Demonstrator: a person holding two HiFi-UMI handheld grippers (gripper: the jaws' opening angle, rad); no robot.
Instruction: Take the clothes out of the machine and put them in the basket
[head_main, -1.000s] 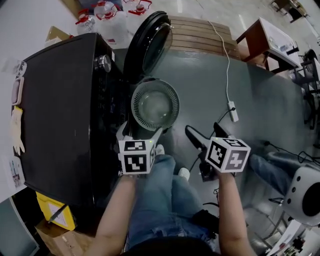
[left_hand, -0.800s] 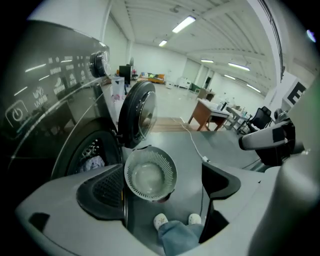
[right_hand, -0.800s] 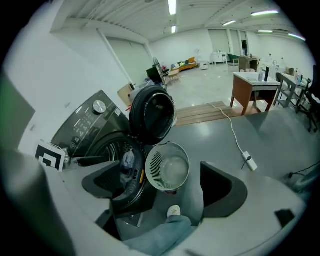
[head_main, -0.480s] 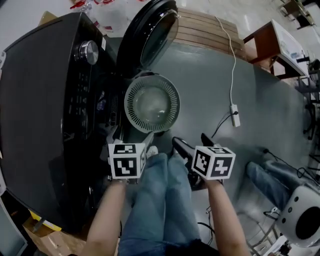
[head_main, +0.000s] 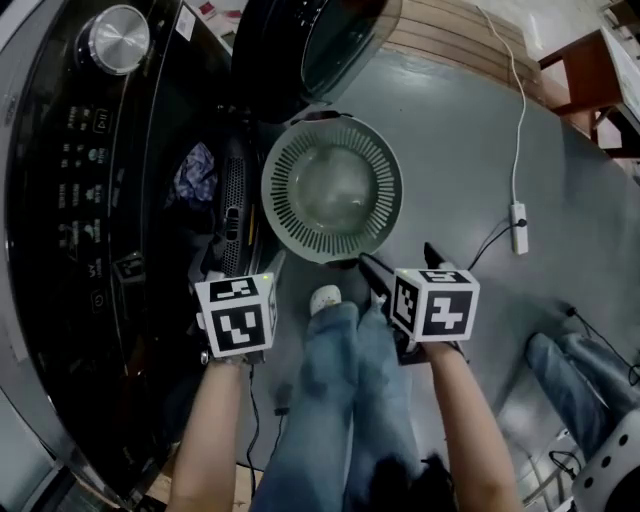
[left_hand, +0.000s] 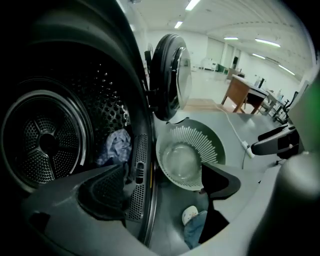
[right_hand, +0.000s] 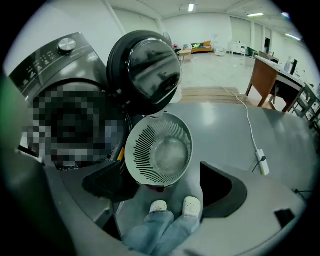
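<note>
White corded power strip on grey floor; wooden table, wooden slat platform farther off.

machine: glossy black front, shiny metal knob | drum: perforated metal | door: glossy, glass pane | basket: pale slotted plastic, matt | clothes: crumpled cloth | floor: smooth grey | far planks: wood

No text can be read. The machine panel has small pale markings, too blurred to make out. The left cube and right cube show black-and-white square markers only.
</note>
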